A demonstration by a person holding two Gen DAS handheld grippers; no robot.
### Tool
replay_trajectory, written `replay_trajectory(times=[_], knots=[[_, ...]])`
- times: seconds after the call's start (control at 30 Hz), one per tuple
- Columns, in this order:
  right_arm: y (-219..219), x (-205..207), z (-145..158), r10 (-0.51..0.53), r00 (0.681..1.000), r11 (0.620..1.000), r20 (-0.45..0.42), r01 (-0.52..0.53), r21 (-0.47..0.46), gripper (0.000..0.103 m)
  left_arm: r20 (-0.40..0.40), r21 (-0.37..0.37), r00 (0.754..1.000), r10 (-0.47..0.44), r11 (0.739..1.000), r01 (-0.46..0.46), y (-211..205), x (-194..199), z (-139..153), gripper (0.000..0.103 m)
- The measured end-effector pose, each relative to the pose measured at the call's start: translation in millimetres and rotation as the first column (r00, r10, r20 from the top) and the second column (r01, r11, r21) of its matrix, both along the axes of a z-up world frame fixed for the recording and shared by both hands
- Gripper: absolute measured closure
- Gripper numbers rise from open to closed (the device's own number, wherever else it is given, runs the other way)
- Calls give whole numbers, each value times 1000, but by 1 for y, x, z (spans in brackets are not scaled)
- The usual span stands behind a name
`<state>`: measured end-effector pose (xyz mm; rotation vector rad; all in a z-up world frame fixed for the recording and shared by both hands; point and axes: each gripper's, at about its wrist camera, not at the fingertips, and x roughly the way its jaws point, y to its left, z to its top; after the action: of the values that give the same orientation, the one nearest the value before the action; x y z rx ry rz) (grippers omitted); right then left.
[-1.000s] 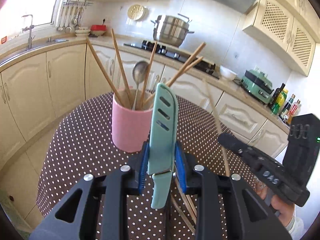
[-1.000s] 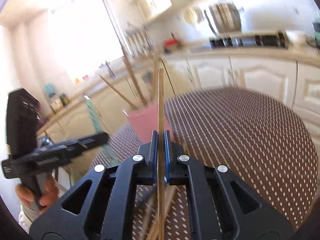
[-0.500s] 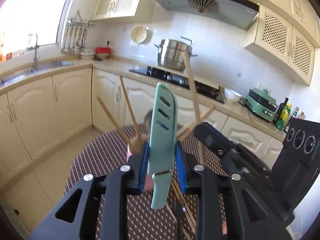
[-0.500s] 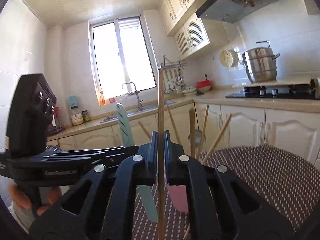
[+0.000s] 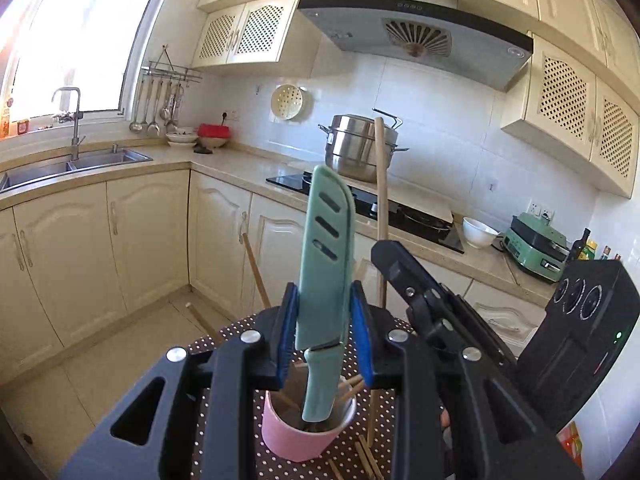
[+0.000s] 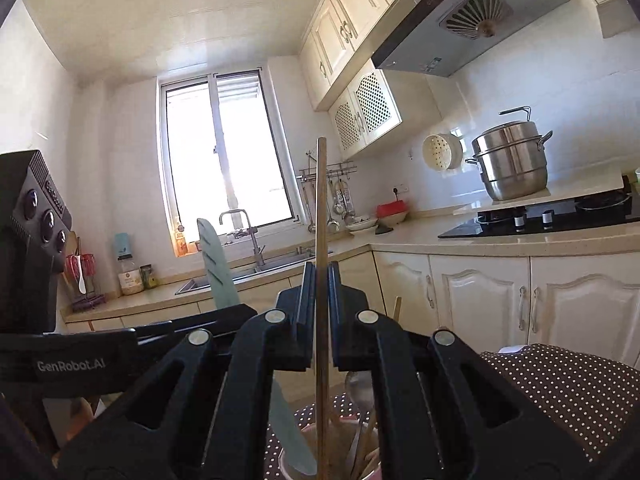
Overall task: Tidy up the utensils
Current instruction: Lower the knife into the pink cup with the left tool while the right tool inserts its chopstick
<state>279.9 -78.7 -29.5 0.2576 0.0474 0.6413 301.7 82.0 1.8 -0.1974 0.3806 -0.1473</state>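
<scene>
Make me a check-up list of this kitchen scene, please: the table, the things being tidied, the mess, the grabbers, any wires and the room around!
Surface: table with a brown polka-dot cloth.
Job's things: pink cup holding wooden chopsticks and a metal spoon; green sheathed knife, handle end over the cup; one chopstick held upright.
Clutter: loose chopsticks on the cloth by the cup.
Grippers: left gripper shut on the knife; right gripper shut on the chopstick.
Cables: nothing seen.
Surroundings: sink, steel steamer pot by the black hob, range hood, cream cabinets.
</scene>
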Motion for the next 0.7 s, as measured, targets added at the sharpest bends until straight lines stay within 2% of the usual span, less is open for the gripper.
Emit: replay_trajectory(times=[0.1,0.2,0.47,0.53,0.6,0.7], knots=[[0,9,-1,-18,1000,1000,8,18,20,96,-3,0,1000,-9,1000,9,-1,9,-5,78],[2,14,-4,-41,999,999,17,41,15,96,-27,-30,1000,-12,999,11,3,17,-13,78],[3,24,-8,-55,998,998,19,54,44,96,-74,-33,997,5,999,-8,11,28,-35,77],[4,24,-8,-59,998,997,26,58,43,96,-77,-57,997,1,998,-6,13,29,-38,77],[4,25,-9,-61,998,997,20,60,45,96,-72,-69,997,-4,998,-1,16,28,-39,74],[5,26,-10,-66,998,997,23,66,28,96,-59,-64,998,4,998,-8,18,26,-38,62]])
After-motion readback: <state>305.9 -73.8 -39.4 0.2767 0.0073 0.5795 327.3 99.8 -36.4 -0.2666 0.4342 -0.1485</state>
